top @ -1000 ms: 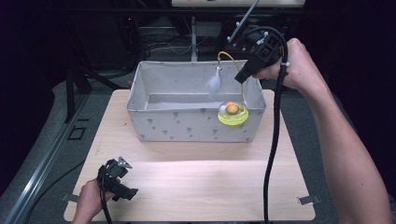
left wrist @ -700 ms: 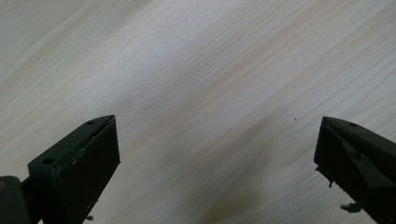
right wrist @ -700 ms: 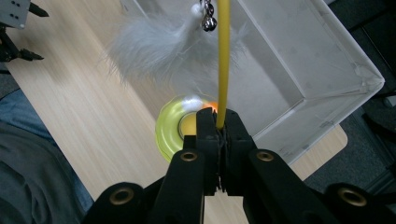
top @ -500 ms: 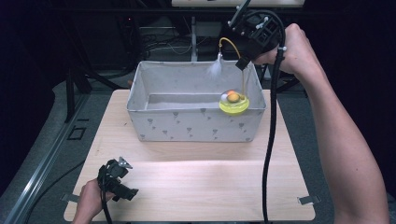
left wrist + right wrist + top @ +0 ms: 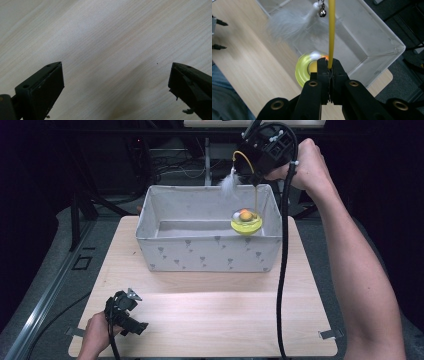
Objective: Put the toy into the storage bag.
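From above, my right claw (image 5: pixel 256 172) hides where it pinches the yellow stalk (image 5: pixel 256 200). Along my jaws, the feather (image 5: pixel 287 25) and yellow dish (image 5: pixel 305 68) are smeared with blur, and my jaws cover the dish's near side. The bin (image 5: pixel 387 42) runs off the top edge.

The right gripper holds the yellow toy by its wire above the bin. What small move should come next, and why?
Probably keep lifting, then carry it toward the bare table. The right gripper is shut on the yellow wire, and the yellow toy hangs near the fabric bin rim, feather swinging.
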`<action>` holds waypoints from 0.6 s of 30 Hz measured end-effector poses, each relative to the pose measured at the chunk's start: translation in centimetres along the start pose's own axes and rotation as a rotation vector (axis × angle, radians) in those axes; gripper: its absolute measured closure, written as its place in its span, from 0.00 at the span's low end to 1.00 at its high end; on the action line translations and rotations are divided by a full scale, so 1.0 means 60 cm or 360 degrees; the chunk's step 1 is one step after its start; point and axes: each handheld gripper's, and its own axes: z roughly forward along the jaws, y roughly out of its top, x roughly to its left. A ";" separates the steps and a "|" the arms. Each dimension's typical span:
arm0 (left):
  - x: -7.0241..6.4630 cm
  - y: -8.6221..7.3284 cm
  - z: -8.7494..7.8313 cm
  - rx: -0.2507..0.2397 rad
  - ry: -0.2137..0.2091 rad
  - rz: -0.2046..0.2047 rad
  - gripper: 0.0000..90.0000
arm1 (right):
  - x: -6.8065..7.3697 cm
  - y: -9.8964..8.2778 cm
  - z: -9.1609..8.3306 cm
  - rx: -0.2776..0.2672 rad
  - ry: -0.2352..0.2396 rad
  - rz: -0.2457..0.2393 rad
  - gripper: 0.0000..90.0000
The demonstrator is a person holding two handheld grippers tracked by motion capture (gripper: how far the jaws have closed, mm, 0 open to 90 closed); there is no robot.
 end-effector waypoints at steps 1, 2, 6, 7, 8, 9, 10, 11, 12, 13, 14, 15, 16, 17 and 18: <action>0.001 0.000 0.000 -0.0001 -0.0004 -0.0001 0.00 | -0.003 0.001 0.002 -0.0007 0.0006 0.0010 0.98; 0.001 -0.001 0.000 0.0000 -0.0001 -0.0003 0.00 | -0.007 0.002 0.004 -0.0019 -0.0001 0.0028 0.98; 0.002 -0.001 -0.001 0.0002 -0.0006 -0.0004 0.00 | -0.021 0.004 0.011 -0.0042 -0.0021 0.0080 0.98; 0.002 -0.001 -0.001 0.0001 -0.0006 -0.0002 0.00 | -0.028 0.003 0.015 -0.0052 -0.0025 0.0095 0.98; 0.001 0.000 -0.001 -0.0003 -0.0004 -0.0002 0.00 | -0.028 0.003 0.015 -0.0052 -0.0025 0.0095 0.98; 0.001 0.000 0.000 -0.0003 -0.0007 0.0002 0.00 | -0.034 0.002 0.019 -0.0066 -0.0025 0.0113 0.98; 0.001 0.000 0.000 -0.0004 -0.0006 0.0002 0.00 | -0.037 0.002 0.021 -0.0062 -0.0028 0.0114 0.98; 0.001 0.000 -0.001 -0.0005 -0.0009 0.0003 0.00 | -0.040 0.002 0.023 -0.0064 -0.0025 0.0120 0.98; 0.000 0.000 0.000 -0.0004 -0.0011 0.0003 0.00 | -0.040 0.002 0.023 -0.0064 -0.0025 0.0120 0.98; 0.000 0.000 0.000 -0.0001 -0.0010 0.0005 0.00 | -0.043 0.002 0.026 -0.0060 -0.0030 0.0125 0.98; 0.001 0.000 0.000 -0.0003 -0.0011 0.0003 0.00 | -0.045 0.003 0.029 -0.0054 -0.0036 0.0125 0.98; 0.001 0.000 0.000 -0.0003 -0.0011 0.0001 0.00 | -0.047 0.004 0.032 -0.0050 -0.0035 0.0128 0.98; 0.001 0.000 0.000 -0.0004 -0.0009 0.0002 0.00 | -0.048 0.005 0.035 -0.0054 -0.0035 0.0139 0.98; 0.001 0.000 0.000 -0.0004 -0.0012 0.0002 0.00 | -0.049 0.006 0.037 -0.0048 -0.0039 0.0131 0.98; 0.001 0.000 0.000 -0.0004 -0.0011 0.0001 0.00 | -0.051 0.007 0.038 -0.0054 -0.0039 0.0133 0.98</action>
